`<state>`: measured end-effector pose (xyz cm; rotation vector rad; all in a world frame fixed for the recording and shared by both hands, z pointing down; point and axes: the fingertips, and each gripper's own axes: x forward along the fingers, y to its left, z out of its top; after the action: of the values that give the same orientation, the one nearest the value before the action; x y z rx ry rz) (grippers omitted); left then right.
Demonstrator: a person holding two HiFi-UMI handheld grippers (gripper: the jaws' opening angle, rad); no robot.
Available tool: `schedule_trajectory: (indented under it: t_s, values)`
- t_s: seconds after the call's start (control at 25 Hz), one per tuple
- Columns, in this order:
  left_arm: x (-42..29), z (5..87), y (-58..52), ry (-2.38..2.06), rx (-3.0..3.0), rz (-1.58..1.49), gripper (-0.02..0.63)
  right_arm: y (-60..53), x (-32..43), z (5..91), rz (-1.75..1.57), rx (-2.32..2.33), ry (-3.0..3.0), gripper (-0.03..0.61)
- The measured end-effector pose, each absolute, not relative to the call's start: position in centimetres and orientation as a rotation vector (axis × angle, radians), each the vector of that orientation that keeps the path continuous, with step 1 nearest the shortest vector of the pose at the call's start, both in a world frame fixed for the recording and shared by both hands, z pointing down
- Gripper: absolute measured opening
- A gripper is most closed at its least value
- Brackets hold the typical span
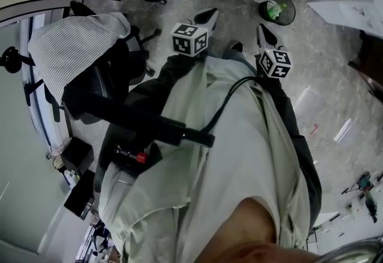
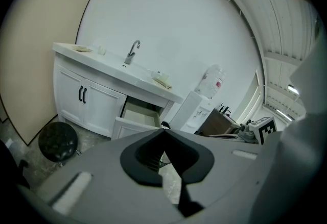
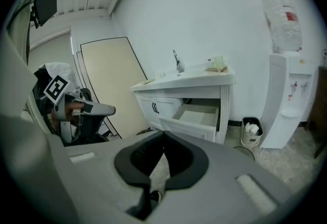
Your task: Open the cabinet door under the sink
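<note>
The white sink cabinet [image 2: 97, 100] stands against the wall with a tap [image 2: 132, 52] on top. Its two doors, with black handles [image 2: 82, 94], are closed; they also show in the right gripper view as doors [image 3: 153, 107] left of the drawer. My left gripper [image 2: 164, 128] is shut and empty, well short of the cabinet. My right gripper [image 3: 163, 132] is shut and empty too, also at a distance. In the head view the left gripper [image 1: 207, 15] and right gripper [image 1: 265, 32] reach forward over the floor, side by side in front of my body.
A drawer [image 3: 196, 116] beside the doors stands pulled out. A water dispenser [image 3: 288, 100] and a small bin [image 3: 251, 132] are to the cabinet's right. A black stool [image 2: 57, 141] sits before the doors. An office chair draped with striped cloth [image 1: 78, 46] is at my left.
</note>
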<state>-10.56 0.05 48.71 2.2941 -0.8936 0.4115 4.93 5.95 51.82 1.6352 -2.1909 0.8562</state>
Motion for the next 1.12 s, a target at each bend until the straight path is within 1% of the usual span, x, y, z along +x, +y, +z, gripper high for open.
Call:
schedule_trajectory:
  t_s: [0.72,1.12]
  values:
    - [-13.4,49.1,-0.5,-0.872,2.265,0.413,0.008,6.2,2.0,52.6,0.862,1.627,-2.153,0.002]
    - [-13.3,49.2,-0.5,-0.872,2.249,0.409,0.008,6.2,2.1,52.6,0.867,1.618,-2.148,0.002]
